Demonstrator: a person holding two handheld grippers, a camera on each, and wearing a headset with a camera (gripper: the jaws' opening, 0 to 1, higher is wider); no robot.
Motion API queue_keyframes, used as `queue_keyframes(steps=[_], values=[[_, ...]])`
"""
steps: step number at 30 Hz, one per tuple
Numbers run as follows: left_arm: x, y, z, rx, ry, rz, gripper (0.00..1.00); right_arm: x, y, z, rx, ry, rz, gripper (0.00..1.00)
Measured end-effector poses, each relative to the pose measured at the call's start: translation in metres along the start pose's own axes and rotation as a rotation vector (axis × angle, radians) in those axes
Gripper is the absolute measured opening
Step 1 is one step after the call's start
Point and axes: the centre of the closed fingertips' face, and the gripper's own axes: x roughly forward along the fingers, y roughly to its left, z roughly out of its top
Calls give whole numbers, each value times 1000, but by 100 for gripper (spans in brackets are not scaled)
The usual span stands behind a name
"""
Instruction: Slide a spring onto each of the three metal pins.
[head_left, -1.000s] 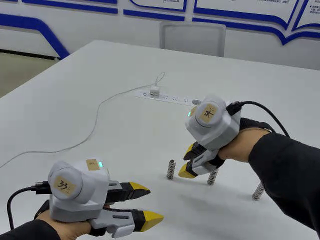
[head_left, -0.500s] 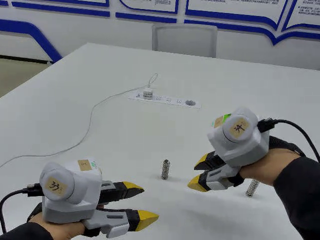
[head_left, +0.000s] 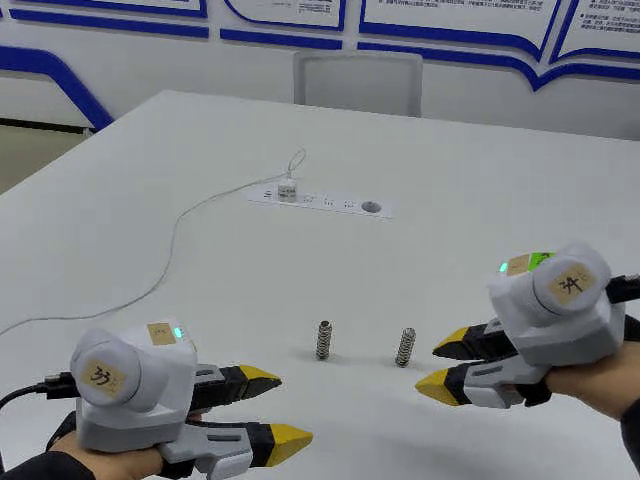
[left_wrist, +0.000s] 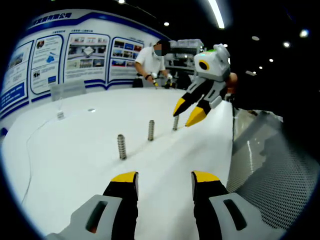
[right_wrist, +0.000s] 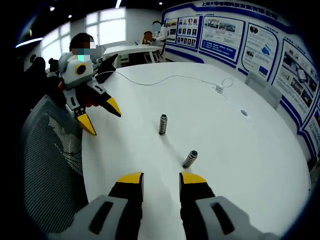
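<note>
While the left claw (head_left: 294, 408) hangs nearest, wide and empty, the right claw (head_left: 427, 368) has drawn back to the right, jaws parted on nothing. Beyond, the left spring (head_left: 323, 340), middle spring (head_left: 405, 347) and right spring (left_wrist: 175, 122) stand upright on the desk (head_left: 200, 200), seemingly all pinned: task likely done.

Broad white table (head_left: 120, 180), matte under even light. At twelve o'clock beyond its far edge, a grey chair (head_left: 355, 80) before a white wall (head_left: 150, 45) with blue-bordered panels (head_left: 440, 12). At ten o'clock, beige floor (head_left: 30, 150). In the left gripper view, a ceiling strip light (left_wrist: 216, 12) at one o'clock and possibly a mesh chair back (left_wrist: 270, 170) at four. In the right gripper view, bright windows (right_wrist: 97, 25) at eleven.
</note>
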Motion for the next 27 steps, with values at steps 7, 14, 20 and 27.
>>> queue_keyframes(steps=[7,14,20,27], values=[[0,0,0,-2,1,0,45,-14,-7,-8,32,-43,-41,30],[0,-2,-1,-3,5,-5,46,-28,-19,-20,68,-72,-87,33],[0,-1,-2,-4,8,-6,47,-40,-27,-31,105,-90,-127,34],[1,-1,-3,-5,11,-6,47,-46,-31,-44,137,-107,-153,38]])
